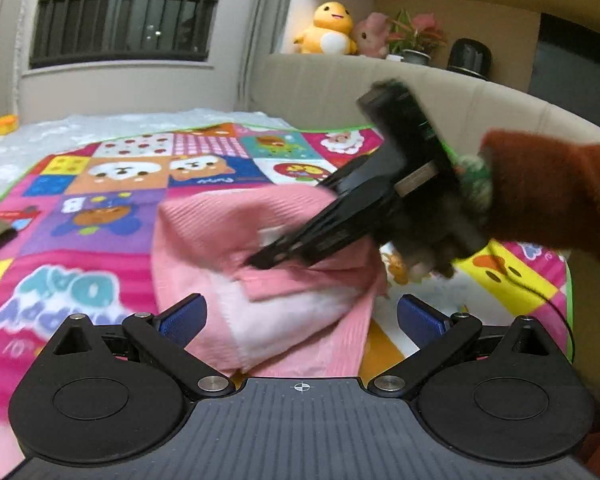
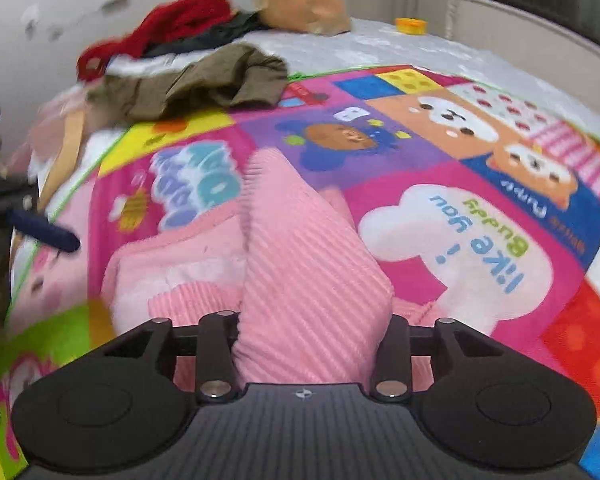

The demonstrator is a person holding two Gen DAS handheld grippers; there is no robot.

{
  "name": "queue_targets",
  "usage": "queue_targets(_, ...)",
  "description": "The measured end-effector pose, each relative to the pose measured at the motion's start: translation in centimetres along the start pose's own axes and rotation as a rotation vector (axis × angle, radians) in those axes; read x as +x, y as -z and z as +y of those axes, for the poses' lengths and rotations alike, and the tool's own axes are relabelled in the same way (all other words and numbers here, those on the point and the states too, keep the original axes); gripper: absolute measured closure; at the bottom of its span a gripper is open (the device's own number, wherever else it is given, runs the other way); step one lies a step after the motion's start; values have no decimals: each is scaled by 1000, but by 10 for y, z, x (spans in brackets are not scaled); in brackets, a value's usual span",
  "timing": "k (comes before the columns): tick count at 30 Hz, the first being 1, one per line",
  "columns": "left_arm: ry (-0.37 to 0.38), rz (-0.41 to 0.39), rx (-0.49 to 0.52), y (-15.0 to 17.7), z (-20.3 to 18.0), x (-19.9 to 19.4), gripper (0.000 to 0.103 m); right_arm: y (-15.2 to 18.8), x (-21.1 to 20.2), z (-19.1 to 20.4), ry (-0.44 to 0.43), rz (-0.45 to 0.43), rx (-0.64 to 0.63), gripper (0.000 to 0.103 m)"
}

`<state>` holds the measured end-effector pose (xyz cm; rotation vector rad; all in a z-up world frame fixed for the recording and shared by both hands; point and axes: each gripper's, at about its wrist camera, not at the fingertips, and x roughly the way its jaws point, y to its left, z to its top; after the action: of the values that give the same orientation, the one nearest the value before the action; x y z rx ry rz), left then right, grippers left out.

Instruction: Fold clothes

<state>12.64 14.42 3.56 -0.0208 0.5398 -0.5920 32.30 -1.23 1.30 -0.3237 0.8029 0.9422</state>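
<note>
Right gripper is nose-down into the pink garment, roughly mid-mat, on the cartoon mat. From its own cam a fat ribbed fold bulges up between the jaws and hides both tips, so tbh I can't tell if it's actually pinching or just sitting around the cloth. The side view from the other cam is too blurry to settle it.

Left gripper is wide open, blue pads well apart and nothing pressed. The garment's near edge lies just ahead of it, a bit toward the mat's near side.

The bit that matters for the next move imo: the cloth is directly under and ahead of the right one, so right is the nearer hand by far. The left one has to close in from the side.

Long axis: the ribbed fold runs straight away from the right gripper, pointing at the purple bear panel of the mat. That puts it more or less crosswise to the left gripper's line. The white fleecy lining is showing on the end nearest the left gripper, so I'd guess it's only half folded and still bunched.

An olive garment sits at the mat's far edge, well apart, not in play rn.
</note>
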Motion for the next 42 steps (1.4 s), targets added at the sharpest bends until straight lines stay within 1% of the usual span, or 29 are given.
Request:
queue_targets(1, 10, 3, 1, -3, 2, 8, 0, 0, -3, 1, 4, -9, 4, 55)
queue_targets(2, 19, 8, -1, -5, 4, 15, 0, 0, -9, 4, 25, -26, -8, 42)
queue_targets(3, 27, 14, -3, -5, 6, 22, 0, -1, -18, 6, 55, -50, -26, 34)
queue_targets(4, 34, 20, -13, -6, 8, 30, 0, -1, -30, 8, 75, -83, -34, 23)
queue_targets(5, 36, 25, -30, -6, 12, 38, 0, -1, -45, 8, 79, -121, -27, 18)
queue_targets(7, 29, 21, -103, -7, 22, 47, 0, 3, -74, 5, 77, -189, 12, 15)
queue_targets(8, 24, 18, -142, -7, 27, 51, 0, 6, -88, 3, 82, -222, 34, 10)
queue_targets(9, 39, 13, -198, -8, 34, 54, 0, 10, -99, 1, 99, -252, 54, 8)
queue_targets(11, 91, -1, -311, -9, 45, 60, 0, 19, -107, -2, 177, -286, 72, 6)
queue_targets(13, 123, -22, -371, -11, 49, 64, 11, 27, -97, -9, 289, -262, 80, 6)
queue_targets(14, 114, -27, -381, -13, 50, 65, 25, 31, -89, -13, 327, -244, 87, 6)
queue_targets(15, 97, -28, -382, -14, 49, 67, 29, 37, -78, -17, 345, -221, 95, 6)
queue_targets(16, 80, -27, -383, -14, 48, 70, 29, 42, -67, -20, 349, -202, 103, 6)
queue_targets(17, 68, -21, -387, -14, 47, 72, 33, 45, -57, -21, 340, -184, 110, 6)
queue_targets(19, 33, -5, -380, -13, 45, 73, 58, 51, -42, -23, 320, -163, 133, 6)
queue_targets(20, 19, -12, -362, -13, 42, 68, 82, 52, -43, -23, 306, -174, 157, 6)
queue_targets(21, 13, -26, -344, -14, 38, 60, 93, 52, -44, -23, 292, -184, 180, 6)
queue_targets(23, 21, -59, -316, -15, 32, 42, 99, 51, -53, -21, 282, -219, 194, 6)
queue_targets(25, 71, -86, -320, -12, 27, 20, 99, 49, -68, -18, 288, -260, 184, 6)
queue_targets(27, 73, -87, -332, -2, 25, 4, 100, 46, -82, -13, 296, -295, 181, 6)
queue_targets(28, 46, -71, -343, 7, 27, -1, 100, 44, -89, -8, 295, -314, 181, 6)
queue_targets(32, -116, 16, -407, 44, 44, -15, 100, 37, -105, 13, 280, -393, 143, 5)
queue_targets(34, -198, 41, -460, 57, 59, -22, 100, 35, -108, 26, 312, -429, 101, 5)
queue_targets(35, -191, 28, -487, 58, 65, -27, 100, 35, -111, 32, 324, -447, 86, 5)
queue_targets(37, -94, -38, -506, 48, 68, -38, 99, 37, -117, 38, 328, -481, 83, 5)
queue_targets(38, -45, -71, -497, 38, 64, -39, 91, 40, -120, 38, 326, -490, 101, 5)
queue_targets(39, 3, -102, -485, 28, 60, -38, 67, 44, -122, 37, 329, -496, 122, 5)
queue_targets(41, 85, -146, -478, 8, 53, -32, 41, 56, -124, 34, 359, -494, 161, 5)
queue_targets(42, 114, -152, -492, -1, 51, -23, 38, 64, -124, 33, 378, -486, 177, 5)
